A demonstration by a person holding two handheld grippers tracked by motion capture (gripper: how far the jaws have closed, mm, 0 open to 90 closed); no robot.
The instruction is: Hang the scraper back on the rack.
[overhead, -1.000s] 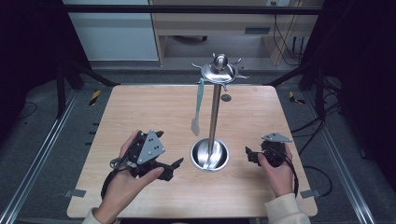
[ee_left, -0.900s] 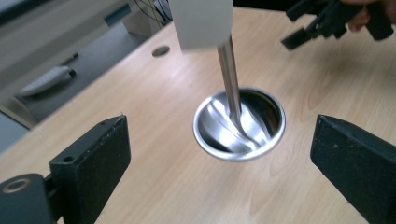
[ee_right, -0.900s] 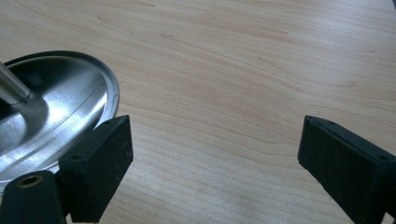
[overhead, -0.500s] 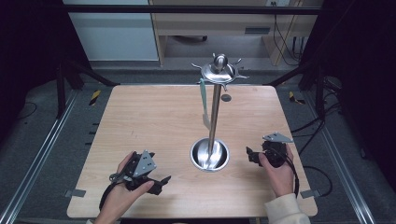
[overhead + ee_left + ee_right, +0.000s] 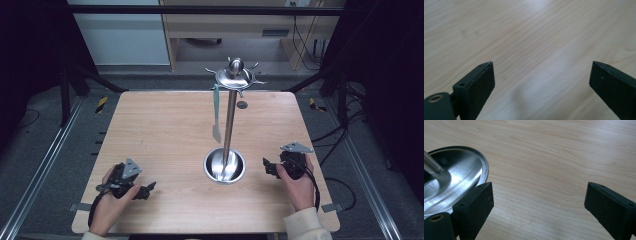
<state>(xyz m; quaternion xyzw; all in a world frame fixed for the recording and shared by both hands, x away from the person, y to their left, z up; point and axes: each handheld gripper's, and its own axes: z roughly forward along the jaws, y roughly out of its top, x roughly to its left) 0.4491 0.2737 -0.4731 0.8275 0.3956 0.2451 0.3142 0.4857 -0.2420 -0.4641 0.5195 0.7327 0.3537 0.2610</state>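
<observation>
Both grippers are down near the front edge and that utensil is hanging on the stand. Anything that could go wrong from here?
1. The right gripper sits close to the stand's round steel base; a careless sweep left could knock the tall stand and tip it.
2. The green-handled utensil hangs freely from one hook at the top; a jolt to the pole might swing it off.
3. The left gripper rests near the table's front edge, jaws open and empty; its trailing cable could snag there.
</observation>
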